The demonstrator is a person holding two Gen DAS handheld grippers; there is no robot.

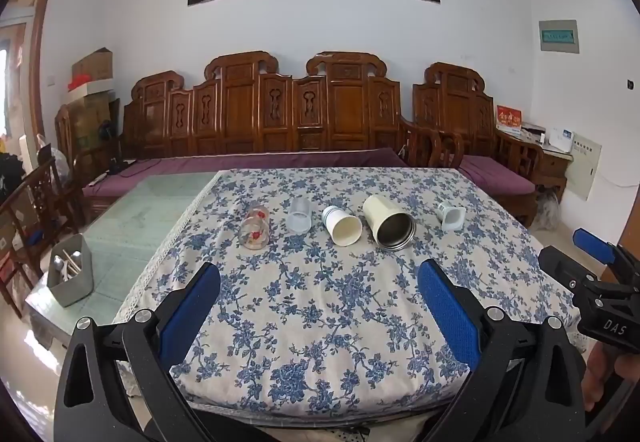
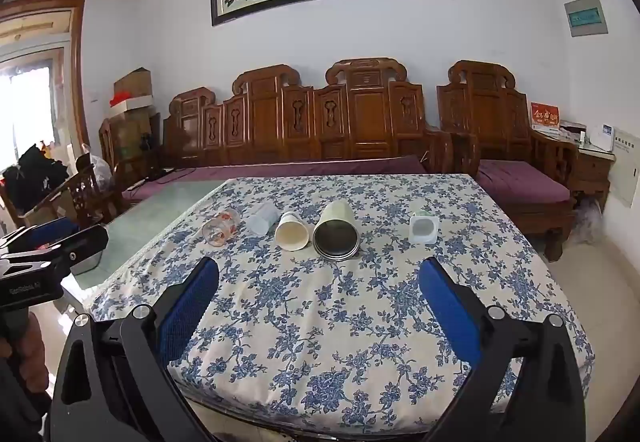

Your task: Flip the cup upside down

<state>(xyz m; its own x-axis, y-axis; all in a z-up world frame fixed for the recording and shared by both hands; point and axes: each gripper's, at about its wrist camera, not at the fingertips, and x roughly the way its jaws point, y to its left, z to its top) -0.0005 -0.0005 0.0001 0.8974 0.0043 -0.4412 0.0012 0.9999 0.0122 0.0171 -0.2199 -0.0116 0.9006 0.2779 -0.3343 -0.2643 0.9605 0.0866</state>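
Observation:
Several cups lie on their sides in a row on the floral tablecloth, mouths toward me: a glass with red flowers, a frosted clear cup, a white paper cup, a cream steel-lined tumbler and a small white square cup. My left gripper is open and empty, well short of the row. My right gripper is open and empty, also short of it. The right gripper shows at the left view's right edge.
A grey holder with utensils stands on the bare glass tabletop left of the cloth. A carved wooden sofa with purple cushions runs behind the table. The left gripper's body shows at the left edge of the right wrist view.

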